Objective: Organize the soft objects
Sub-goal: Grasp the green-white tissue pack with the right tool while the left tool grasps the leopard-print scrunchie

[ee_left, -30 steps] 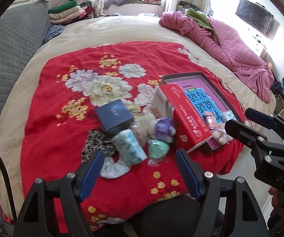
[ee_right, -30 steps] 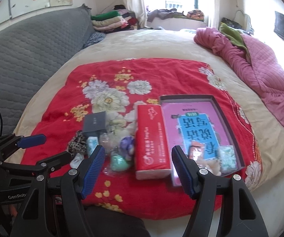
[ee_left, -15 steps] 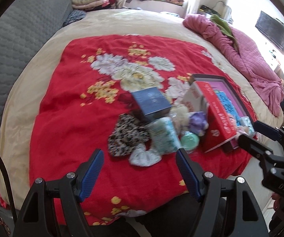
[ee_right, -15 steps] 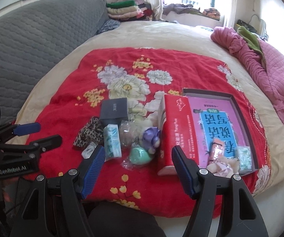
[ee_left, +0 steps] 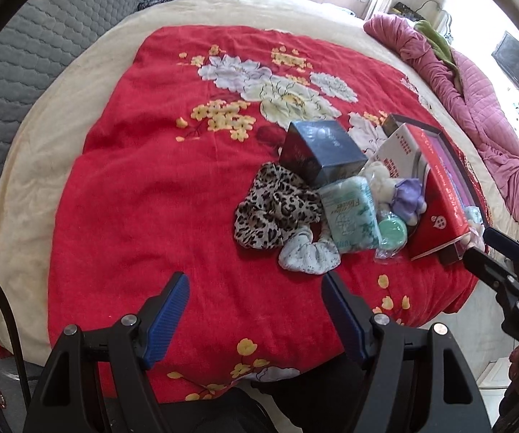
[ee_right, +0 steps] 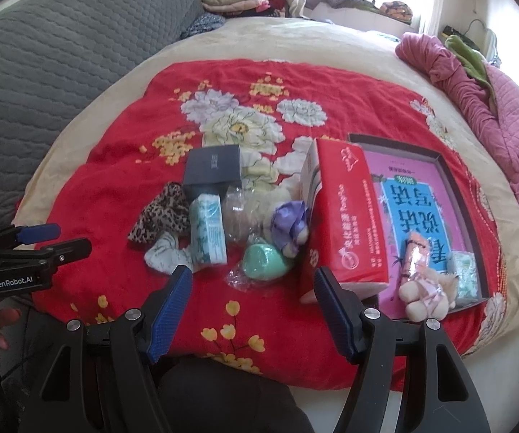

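Both tongs spread and empty over a pile of soft things on the bed.

The dark tray (ee_right: 454, 184) holds a pink-and-blue book (ee_right: 414, 202), a small plush doll (ee_right: 426, 294), an orange packet (ee_right: 413, 256) and a pale green pack (ee_right: 465, 275). A red tissue box (ee_right: 346, 223) leans on the tray's near-left rim. Left of that box lie the purple plush (ee_left: 409, 200), green sponge (ee_left: 392, 232), tissue pack (ee_left: 351, 213), leopard scrunchie (ee_left: 277, 207), pale scrunchie (ee_left: 308, 254) and navy box (ee_left: 322, 149). Left tongs (ee_left: 255, 319) and right tongs (ee_right: 252, 312) hover short of the pile.
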### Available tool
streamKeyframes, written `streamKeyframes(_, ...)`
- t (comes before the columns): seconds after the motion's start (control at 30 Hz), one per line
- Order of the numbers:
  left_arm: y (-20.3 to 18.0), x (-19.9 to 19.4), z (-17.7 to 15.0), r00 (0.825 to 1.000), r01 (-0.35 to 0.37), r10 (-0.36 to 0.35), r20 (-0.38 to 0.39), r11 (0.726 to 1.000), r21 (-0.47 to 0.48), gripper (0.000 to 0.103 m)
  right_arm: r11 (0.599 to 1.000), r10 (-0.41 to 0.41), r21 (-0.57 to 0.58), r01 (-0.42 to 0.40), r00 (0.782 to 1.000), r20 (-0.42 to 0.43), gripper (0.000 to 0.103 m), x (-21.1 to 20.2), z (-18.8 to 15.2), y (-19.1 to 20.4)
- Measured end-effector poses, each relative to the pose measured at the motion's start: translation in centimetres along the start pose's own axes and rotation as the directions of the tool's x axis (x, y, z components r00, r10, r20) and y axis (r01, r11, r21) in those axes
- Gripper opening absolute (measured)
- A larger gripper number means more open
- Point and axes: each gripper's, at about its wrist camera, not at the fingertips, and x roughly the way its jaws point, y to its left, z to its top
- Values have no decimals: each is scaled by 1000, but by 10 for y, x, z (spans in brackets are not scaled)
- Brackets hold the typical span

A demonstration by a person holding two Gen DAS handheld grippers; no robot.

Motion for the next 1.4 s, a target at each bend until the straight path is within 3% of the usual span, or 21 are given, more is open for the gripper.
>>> streamKeyframes(0.5,-15,31,8,998,40,-39,-49,999,21,75,997,75,-26,-77,994,-81,71,41,-10,10)
streamKeyframes(0.87,-1,61,33,995,51,-54,-85,998,-28,75,989,142,-34,-147,983,-114,71,88,11,31)
streamKeyframes(1.13,11,89,47,990,45,-51,-128,998,-52,75,990,132,-16,-137,979,-156,40,122,19,37)
streamKeyframes(1.2,12,96,51,989,47,-54,-140,998,-52,75,991,130,-12,-133,979,-157,27,123,19,35)
streamKeyframes(1.33,13,109,57,983,97,-108,-146,992,-78,73,987,160,24,-158,978,-133,22,115,20,23)
streamKeyframes(1.37,12,113,59,981,115,-125,-148,990,-78,71,987,164,27,-161,978,-127,22,112,20,21)
streamKeyframes(1.4,11,115,60,981,119,-129,-148,990,-77,60,986,166,29,-164,979,-118,22,108,21,19)
